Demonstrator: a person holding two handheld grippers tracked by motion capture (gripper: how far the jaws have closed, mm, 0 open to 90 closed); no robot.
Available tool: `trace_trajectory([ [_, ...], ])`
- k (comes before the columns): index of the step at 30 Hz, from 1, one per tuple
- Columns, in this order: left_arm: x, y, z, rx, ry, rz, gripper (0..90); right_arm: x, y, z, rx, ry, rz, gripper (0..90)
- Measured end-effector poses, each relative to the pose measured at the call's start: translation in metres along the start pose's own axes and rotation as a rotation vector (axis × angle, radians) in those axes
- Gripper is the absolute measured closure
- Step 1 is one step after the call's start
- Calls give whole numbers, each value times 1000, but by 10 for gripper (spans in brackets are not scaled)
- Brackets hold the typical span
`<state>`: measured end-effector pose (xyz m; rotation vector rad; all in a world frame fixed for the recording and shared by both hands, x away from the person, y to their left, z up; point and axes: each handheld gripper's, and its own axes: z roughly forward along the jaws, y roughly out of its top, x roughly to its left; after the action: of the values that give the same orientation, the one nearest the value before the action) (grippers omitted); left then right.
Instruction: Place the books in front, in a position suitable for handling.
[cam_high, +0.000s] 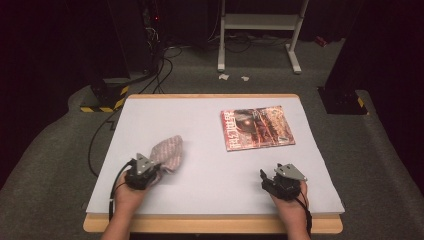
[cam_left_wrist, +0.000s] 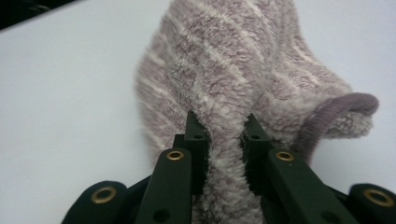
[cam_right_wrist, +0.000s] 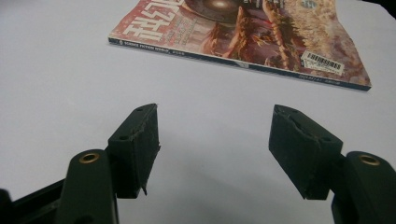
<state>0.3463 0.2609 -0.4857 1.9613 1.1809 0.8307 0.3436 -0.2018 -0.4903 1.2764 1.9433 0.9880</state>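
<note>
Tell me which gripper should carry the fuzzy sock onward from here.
Left. The left gripper is already clamped on the fuzzy sock, its fabric pinched between the jaws. The right gripper stands open over bare table, facing the magazine, well away from the sock.

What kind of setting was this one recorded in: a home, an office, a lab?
Most likely a lab or recording studio, not a home. A single white-topped table stands on grey carpet in a dark room, cables run to equipment behind it, a hazard-striped stand base sits at the left, and a white metal frame stands beyond.
</note>
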Motion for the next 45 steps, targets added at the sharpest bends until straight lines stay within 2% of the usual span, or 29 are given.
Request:
trace_trajectory([
  [1,0,0,0,0,0,0,778,0,0,0,-2,0,0,331],
  [2,18,-5,-11,-12,52,-44,779,-1,0,-1,-2,0,5,332],
  [4,30,-9,-17,-14,91,-65,779,-3,0,-2,-3,-2,13,332],
  [5,36,-12,-20,-12,128,-69,780,-3,0,-1,-4,-2,13,333],
  [8,44,-17,-22,7,148,-78,779,-4,-1,-2,-3,-4,15,333],
  [10,44,-19,-19,19,151,-75,778,-4,0,-2,-4,-4,15,334],
  [11,44,-20,-19,21,167,-73,778,-4,0,-2,-5,-4,15,334],
  [12,45,-20,-20,12,166,-89,778,-4,0,-2,-7,-4,15,334],
  [13,47,-18,-25,-21,149,-111,779,-4,0,-2,-8,-3,15,334],
  [14,47,-16,-30,-42,152,-114,779,-4,1,-2,-10,-3,14,334],
  [19,48,-3,-61,-159,212,-103,779,-3,0,-1,-5,-2,9,335],
  [23,55,0,-76,-209,242,-124,779,-2,0,-1,-3,1,5,335],
  [25,58,-1,-80,-215,249,-132,779,-2,0,-1,-4,2,5,335],
  [28,61,-4,-79,-202,249,-140,778,-1,0,-1,-4,2,6,335],
  [31,60,-8,-70,-165,217,-141,776,0,0,-1,-4,3,1,336],
  [33,56,-11,-58,-117,196,-123,775,1,1,-1,-4,4,0,336],
  [36,48,-18,-32,-16,159,-95,771,2,1,0,-4,6,-2,336],
  [37,48,-18,-32,-16,159,-95,768,2,1,0,-4,6,-4,336],
  [38,45,-20,-24,14,144,-83,768,2,1,0,-4,6,-4,336],
  [39,40,-23,-12,69,128,-57,759,2,1,0,-4,7,-5,336],
  [40,37,-23,-7,85,121,-51,750,2,1,0,-3,7,-4,335],
  [43,36,-21,-5,86,100,-76,674,1,1,-1,-2,8,-1,335],
  [45,39,-19,-11,57,73,-108,577,0,0,-1,-1,9,2,333],
])
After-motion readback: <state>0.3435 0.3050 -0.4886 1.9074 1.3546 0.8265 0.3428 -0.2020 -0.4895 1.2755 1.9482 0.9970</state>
